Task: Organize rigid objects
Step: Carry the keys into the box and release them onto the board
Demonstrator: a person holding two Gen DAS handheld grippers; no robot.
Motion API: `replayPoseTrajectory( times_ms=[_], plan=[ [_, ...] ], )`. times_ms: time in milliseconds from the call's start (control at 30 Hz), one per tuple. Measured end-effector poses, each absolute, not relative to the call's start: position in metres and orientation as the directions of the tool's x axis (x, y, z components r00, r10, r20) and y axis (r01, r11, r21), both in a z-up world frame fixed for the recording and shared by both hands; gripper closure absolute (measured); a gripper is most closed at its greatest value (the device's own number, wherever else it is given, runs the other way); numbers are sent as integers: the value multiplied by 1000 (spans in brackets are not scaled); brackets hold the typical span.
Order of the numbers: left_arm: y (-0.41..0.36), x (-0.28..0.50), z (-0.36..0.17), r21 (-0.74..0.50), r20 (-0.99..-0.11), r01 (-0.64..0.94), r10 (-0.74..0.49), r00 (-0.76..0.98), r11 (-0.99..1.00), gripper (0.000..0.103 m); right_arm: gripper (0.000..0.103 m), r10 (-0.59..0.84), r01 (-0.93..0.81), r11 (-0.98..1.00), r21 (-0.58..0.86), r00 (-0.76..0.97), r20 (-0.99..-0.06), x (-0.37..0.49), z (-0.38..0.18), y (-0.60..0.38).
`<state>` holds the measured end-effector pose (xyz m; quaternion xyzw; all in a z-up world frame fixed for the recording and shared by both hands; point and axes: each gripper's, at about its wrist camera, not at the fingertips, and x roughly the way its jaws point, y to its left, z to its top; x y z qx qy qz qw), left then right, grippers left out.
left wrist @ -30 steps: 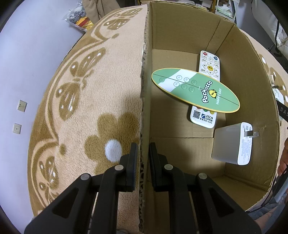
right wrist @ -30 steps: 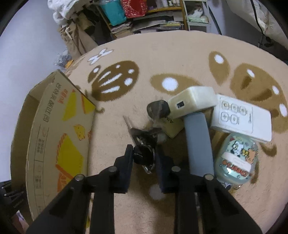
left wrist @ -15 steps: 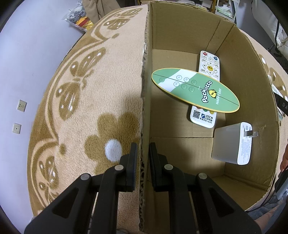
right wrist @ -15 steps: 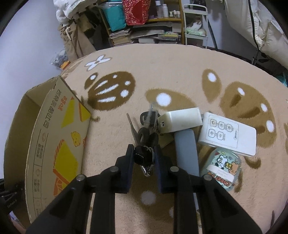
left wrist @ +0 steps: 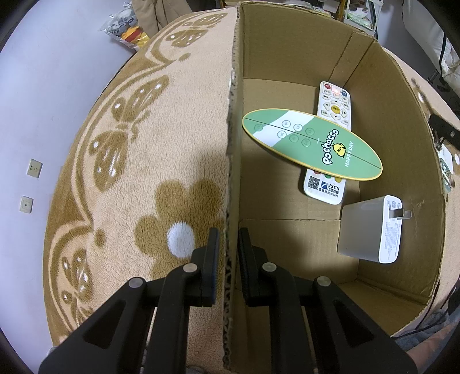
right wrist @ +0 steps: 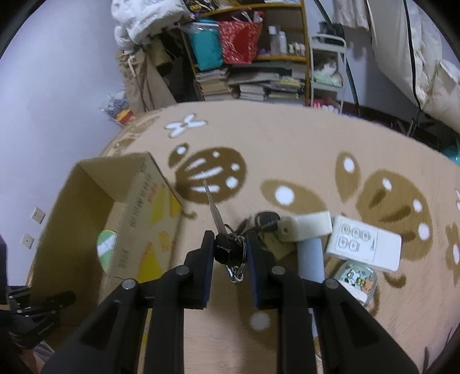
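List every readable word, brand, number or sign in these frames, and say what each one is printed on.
"Pochacco" and "HAPPY DAY": green oval board in the cardboard box.
"JSCN" and "96296": white remote; the Chinese line between is too small.
Charger label: too small to read.
Box's outer print: blurred Chinese characters.
White panel icons and cartoon tin lettering: unreadable.

A tan rug (left wrist: 138, 161) with brown flower and butterfly patterns covers the floor, meeting a pale wall (left wrist: 43, 95) that carries two sockets (left wrist: 34, 168) at the left. Far off stands a shelf (right wrist: 258, 54) with stacked books (right wrist: 253, 83), a teal bin (right wrist: 205, 49) and a red bag (right wrist: 240, 41); a plastic bag (left wrist: 126, 26) lies near the rug's far edge.
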<state>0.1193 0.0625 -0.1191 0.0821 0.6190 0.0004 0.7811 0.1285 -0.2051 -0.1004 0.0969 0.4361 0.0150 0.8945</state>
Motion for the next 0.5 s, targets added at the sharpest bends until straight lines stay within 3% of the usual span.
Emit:
replayPoseTrajectory(
  times_ms=[500],
  plan=[
    [63,119,-119,124,-968,99,99,233,987,90,80,178,-77,980,181,738,-651,126,-29,-162]
  ],
)
